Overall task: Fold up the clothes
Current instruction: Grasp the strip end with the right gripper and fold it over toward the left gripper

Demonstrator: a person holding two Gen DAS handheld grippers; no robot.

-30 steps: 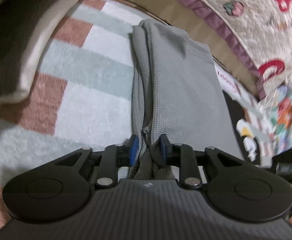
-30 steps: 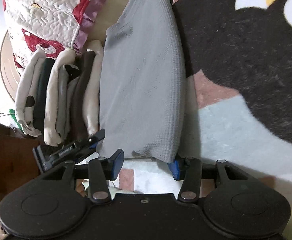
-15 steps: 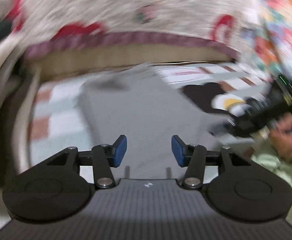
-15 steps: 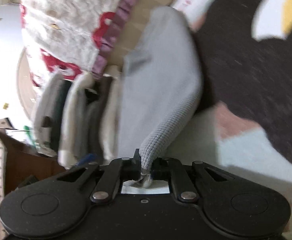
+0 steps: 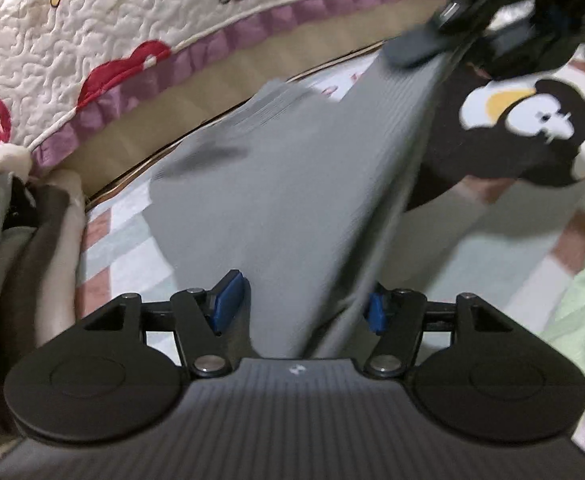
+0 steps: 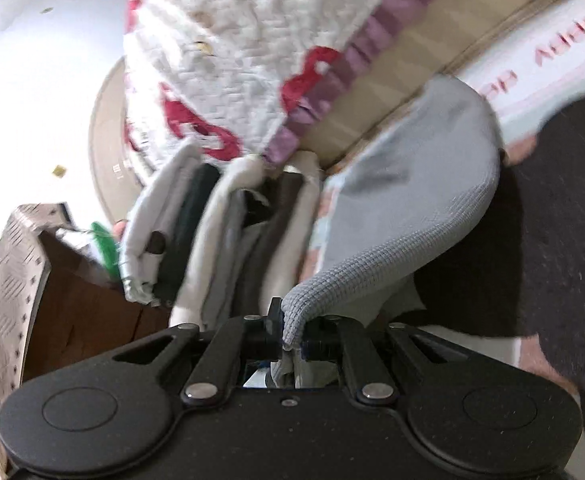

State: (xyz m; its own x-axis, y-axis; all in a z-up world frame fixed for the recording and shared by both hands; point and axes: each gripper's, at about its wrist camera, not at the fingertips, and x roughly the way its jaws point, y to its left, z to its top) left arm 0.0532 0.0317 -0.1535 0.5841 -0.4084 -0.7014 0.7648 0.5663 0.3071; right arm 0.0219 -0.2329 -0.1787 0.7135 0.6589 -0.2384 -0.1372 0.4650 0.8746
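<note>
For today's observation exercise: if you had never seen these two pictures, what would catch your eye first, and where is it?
The grey waffle-knit garment fills the middle of the left wrist view, stretched across a checked rug. In the right wrist view, the right gripper is shut on a corner of it, beside a stack of folded clothes. Behind, a white quilt with red patterns and a purple ruffle hangs down.

Both views are evenly lit indoors, fairly bright, with no hard glare. The left wrist view is smeared by motion: the grey garment [image 5: 292,184] and the right gripper [image 5: 464,20] at top right are streaked. The right wrist view blurs the quilt [image 6: 228,40]; the floor [image 6: 32,60] at left is washed out white. Fisheye bending curves the edges, and the corners go dark.
</note>
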